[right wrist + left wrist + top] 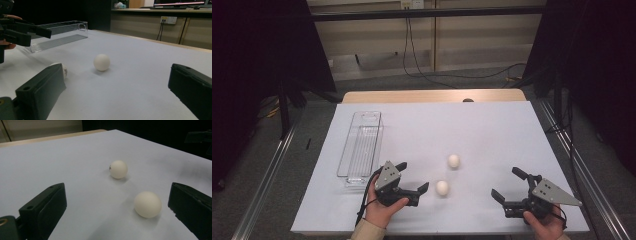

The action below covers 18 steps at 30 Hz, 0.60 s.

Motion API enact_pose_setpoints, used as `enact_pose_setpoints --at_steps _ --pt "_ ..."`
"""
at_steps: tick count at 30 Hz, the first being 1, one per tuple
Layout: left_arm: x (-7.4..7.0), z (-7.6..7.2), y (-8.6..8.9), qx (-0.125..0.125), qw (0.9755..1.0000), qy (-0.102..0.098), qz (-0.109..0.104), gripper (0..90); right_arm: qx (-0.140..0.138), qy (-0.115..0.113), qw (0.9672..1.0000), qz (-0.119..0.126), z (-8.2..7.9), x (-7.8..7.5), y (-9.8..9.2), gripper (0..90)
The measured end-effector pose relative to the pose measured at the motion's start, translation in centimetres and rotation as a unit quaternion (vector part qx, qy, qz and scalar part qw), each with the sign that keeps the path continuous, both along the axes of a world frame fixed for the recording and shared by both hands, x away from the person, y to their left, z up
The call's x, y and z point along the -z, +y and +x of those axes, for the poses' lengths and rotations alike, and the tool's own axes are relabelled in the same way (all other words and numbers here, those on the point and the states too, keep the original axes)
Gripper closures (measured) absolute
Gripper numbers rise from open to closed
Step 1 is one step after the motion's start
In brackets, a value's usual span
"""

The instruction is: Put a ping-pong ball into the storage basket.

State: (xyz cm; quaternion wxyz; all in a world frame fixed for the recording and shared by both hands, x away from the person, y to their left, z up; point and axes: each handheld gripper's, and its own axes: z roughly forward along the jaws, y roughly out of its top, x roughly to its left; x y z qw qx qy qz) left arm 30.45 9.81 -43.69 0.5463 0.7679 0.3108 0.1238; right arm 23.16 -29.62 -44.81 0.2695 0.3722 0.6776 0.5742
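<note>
White table (492,125), dim room.

A white-topped table (492,125) stands on grey floor (312,145) before a beige wall (472,35) trailing black cables (412,55).

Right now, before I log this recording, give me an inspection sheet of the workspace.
Surface: white sheet over a wooden table; bare apart from the items below.
Job's things: near ball just off the left gripper's jaws; far ball behind it, apart. Both lie loose.
Clutter: clear tray at the left, lengthwise; nothing seen in it.
Grippers: left gripper open, aimed at the near ball; right gripper open, holding nothing.
Cables: left gripper's cable trails off the front edge; black cords on the floor beyond.
Surroundings: dark curtains both sides, wall socket.
</note>
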Motion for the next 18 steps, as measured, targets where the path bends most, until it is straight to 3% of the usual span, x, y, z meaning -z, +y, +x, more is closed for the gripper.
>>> enact_pose_setpoints --at_steps 18 --pt "0.06 0.17 -0.68 0.007 1.0000 0.002 0.005 2.0 -0.001 0.000 1.0000 0.000 0.02 0.02 0.01 0.2"
